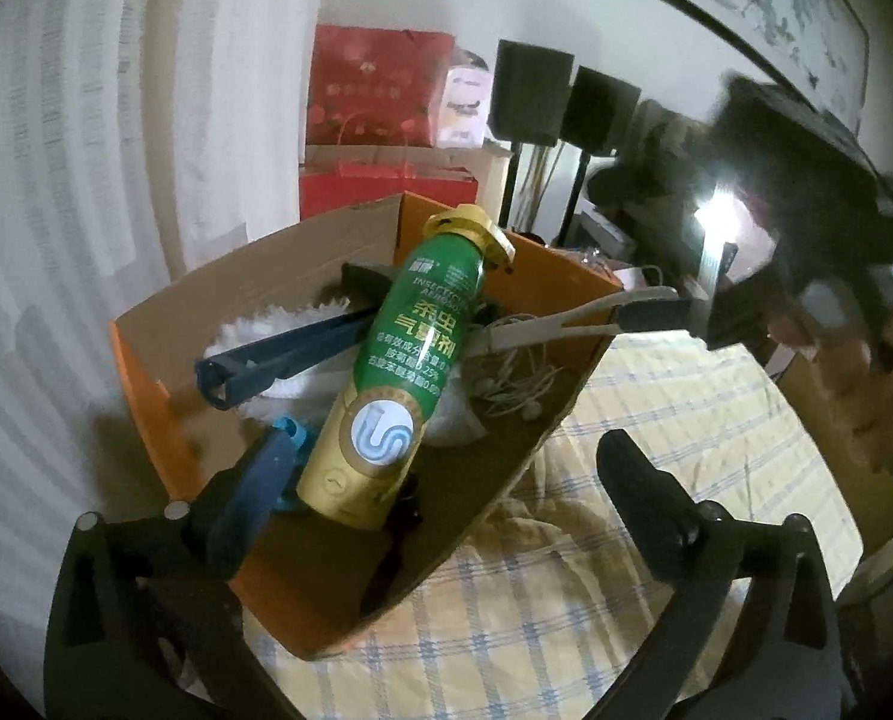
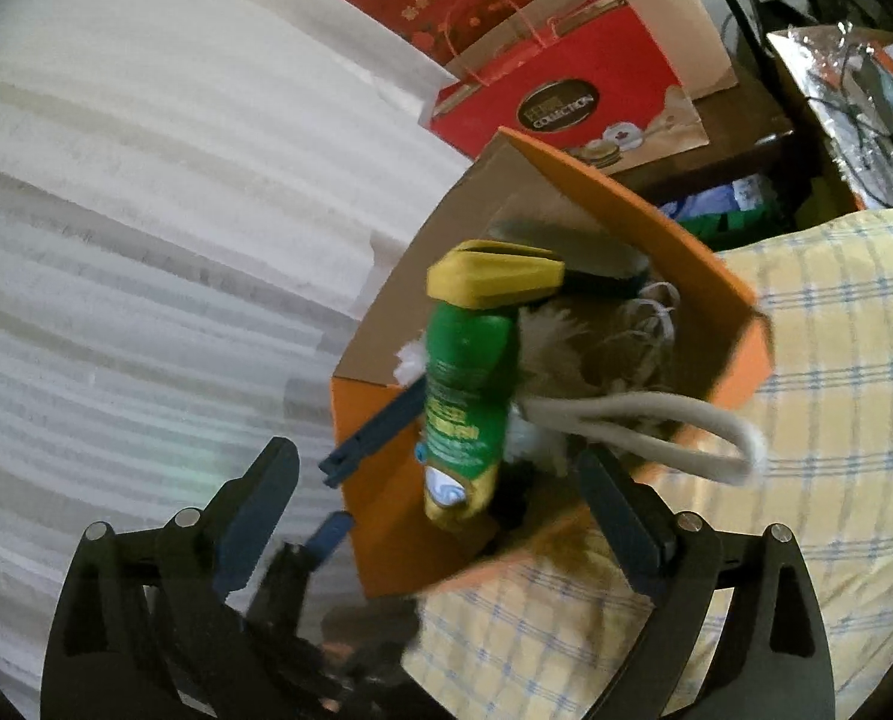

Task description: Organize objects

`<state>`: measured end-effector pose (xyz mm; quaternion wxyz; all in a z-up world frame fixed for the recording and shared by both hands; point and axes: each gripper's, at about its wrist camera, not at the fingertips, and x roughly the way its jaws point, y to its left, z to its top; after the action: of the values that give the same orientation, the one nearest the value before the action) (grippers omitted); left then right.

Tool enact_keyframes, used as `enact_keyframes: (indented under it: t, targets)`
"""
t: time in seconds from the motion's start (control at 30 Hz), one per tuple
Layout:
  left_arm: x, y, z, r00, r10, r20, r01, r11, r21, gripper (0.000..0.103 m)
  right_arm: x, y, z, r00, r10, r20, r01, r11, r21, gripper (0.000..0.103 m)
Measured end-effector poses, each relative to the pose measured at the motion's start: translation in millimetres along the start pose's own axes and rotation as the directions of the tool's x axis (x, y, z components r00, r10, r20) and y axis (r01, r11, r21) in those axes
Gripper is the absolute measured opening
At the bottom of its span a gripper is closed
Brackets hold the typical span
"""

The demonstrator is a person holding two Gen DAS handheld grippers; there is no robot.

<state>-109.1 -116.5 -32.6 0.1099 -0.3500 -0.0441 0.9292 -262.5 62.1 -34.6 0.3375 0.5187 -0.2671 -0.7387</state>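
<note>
Centrally, a green insecticide aerosol can (image 1: 395, 369) stands tilted in the orange cardboard box (image 1: 146, 396), long axis running near-to-far, yellow nozzle cap (image 1: 476, 228) at the far end, gold base nearest. Left gripper (image 1: 446, 480) hovers just short of the box, jaws spread wide, holding nothing. Right gripper (image 2: 440, 474) is likewise wide open and empty above the checked cloth (image 2: 836, 420). Beige tongs (image 1: 572, 318) and a navy clip (image 1: 278, 354) lie inside.

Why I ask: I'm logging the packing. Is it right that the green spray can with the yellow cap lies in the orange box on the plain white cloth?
Not quite: the cloth is yellow with blue checks, as the left wrist view shows. The green spray can with the yellow cap does lie in the orange box.
</note>
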Motion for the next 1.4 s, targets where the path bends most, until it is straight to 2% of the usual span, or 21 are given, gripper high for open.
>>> enact_keyframes:
  t: [0.13,0.27,0.37,0.5,0.63,0.9,0.97,1.07,1.17,1.4]
  targets:
    - [-1.8,-3.5,0.6,1.0,0.013,-0.009,-0.014,1.0,-0.027,0.103,-21.9,1.7,-15.9,0.997,-0.04,0.059,0.046,0.995,-0.092,0.096]
    - [-5.6,-10.1,3.5,0.999,0.047,-0.008,-0.047,0.998,-0.035,0.103,-43.2,10.6,-34.6,0.982,-0.123,0.144,0.151,0.967,-0.205,0.096]
    - [-10.5,-14.5,5.2,0.994,0.106,-0.002,-0.106,0.993,-0.043,0.103,-56.8,19.0,-50.6,0.956,-0.194,0.221,0.256,0.92,-0.297,0.096]
    - [-19.6,-19.8,6.1,0.986,0.166,0.012,-0.165,0.984,-0.063,0.103,-72.0,30.2,-71.8,0.922,-0.242,0.301,0.349,0.857,-0.38,0.096]
    - [-30.1,-26.4,5.6,0.987,0.159,0.028,-0.157,0.985,-0.078,0.103,-80.5,38.9,-91.4,0.878,-0.289,0.382,0.442,0.795,-0.415,0.096]
    - [-49.4,-47.3,-1.9,0.982,0.181,0.045,-0.178,0.982,-0.068,0.103,-92.9,45.4,-126.5,0.813,-0.345,0.469,0.557,0.699,-0.449,0.096]
    - [-54.6,-50.8,-5.6,0.983,0.179,0.044,-0.176,0.981,-0.079,0.103,-94.9,43.0,-135.0,0.805,-0.36,0.472,0.57,0.688,-0.449,0.096]
    - [-60.1,-56.9,-11.1,0.979,0.203,0.032,-0.199,0.976,-0.082,0.103,-98.3,37.9,-145.5,0.806,-0.362,0.469,0.569,0.692,-0.444,0.096]
    - [-65.2,-64.1,-17.1,0.979,0.2,0.03,-0.198,0.978,-0.072,0.103,-101.7,32.4,-154.8,0.797,-0.375,0.473,0.58,0.692,-0.429,0.096]
    - [-71.2,-79.1,-27.9,0.976,0.215,0.023,-0.214,0.975,-0.059,0.103,-115.4,24.1,-175.0,0.766,-0.402,0.503,0.615,0.687,-0.388,0.096]
